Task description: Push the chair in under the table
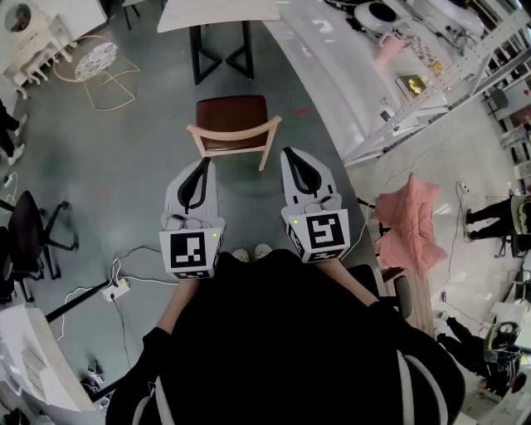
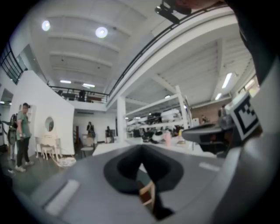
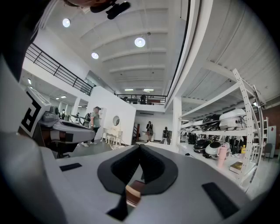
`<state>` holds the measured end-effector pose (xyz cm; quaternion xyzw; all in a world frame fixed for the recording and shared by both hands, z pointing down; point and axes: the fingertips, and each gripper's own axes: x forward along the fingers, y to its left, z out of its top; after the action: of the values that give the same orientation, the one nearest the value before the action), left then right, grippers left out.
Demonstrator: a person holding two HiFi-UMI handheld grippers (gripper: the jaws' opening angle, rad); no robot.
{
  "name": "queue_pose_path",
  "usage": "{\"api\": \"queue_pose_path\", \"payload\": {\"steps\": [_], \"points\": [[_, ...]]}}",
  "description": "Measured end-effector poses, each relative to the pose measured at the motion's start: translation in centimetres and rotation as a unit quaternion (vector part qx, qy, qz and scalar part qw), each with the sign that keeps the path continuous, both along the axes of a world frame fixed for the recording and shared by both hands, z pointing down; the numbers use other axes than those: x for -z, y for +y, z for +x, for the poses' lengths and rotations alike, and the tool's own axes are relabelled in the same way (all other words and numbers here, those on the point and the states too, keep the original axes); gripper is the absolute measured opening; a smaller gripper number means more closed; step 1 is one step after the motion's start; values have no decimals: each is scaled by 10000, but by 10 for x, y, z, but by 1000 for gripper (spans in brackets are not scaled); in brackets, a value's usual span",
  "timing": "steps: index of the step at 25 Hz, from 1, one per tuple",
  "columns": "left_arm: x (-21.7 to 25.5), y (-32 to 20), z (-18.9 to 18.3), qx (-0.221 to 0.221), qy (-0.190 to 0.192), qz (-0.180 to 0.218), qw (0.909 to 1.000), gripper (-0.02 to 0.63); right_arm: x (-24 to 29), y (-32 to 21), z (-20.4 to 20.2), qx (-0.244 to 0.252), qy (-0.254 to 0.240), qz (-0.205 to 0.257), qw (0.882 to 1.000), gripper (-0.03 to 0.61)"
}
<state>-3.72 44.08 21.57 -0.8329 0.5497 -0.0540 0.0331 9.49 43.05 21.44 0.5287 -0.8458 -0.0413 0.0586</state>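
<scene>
A chair [image 1: 231, 123] with a brown seat and a pale wooden frame stands on the grey floor, its curved back rail toward me. Beyond it is a white-topped table [image 1: 217, 12] on black legs. My left gripper [image 1: 202, 164] is shut and level, its tip just short of the chair's left rear corner. My right gripper [image 1: 288, 154] is also shut, its tip beside the right rear leg. Neither holds anything. A sliver of the chair [image 2: 148, 193] shows below the left gripper [image 2: 141, 148] in its own view, and likewise the chair [image 3: 133, 192] under the right gripper [image 3: 140, 146].
A long white bench [image 1: 328, 79] with shelving runs along the right. A pink cloth [image 1: 407, 221] hangs at my right. On the left are a black office chair [image 1: 31, 234], a power strip [image 1: 116, 290] and a wire side table [image 1: 94, 63]. People stand far off.
</scene>
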Motion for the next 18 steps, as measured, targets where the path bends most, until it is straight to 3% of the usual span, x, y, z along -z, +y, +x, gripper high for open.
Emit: {"api": "queue_pose_path", "payload": {"steps": [10, 18], "points": [[-18, -11, -10, -162, 64, -37, 9998, 9, -14, -6, -9, 3, -156, -32, 9999, 21], [-32, -63, -8, -178, 74, -59, 9998, 9, -26, -63, -9, 47, -151, -52, 9999, 21]]}}
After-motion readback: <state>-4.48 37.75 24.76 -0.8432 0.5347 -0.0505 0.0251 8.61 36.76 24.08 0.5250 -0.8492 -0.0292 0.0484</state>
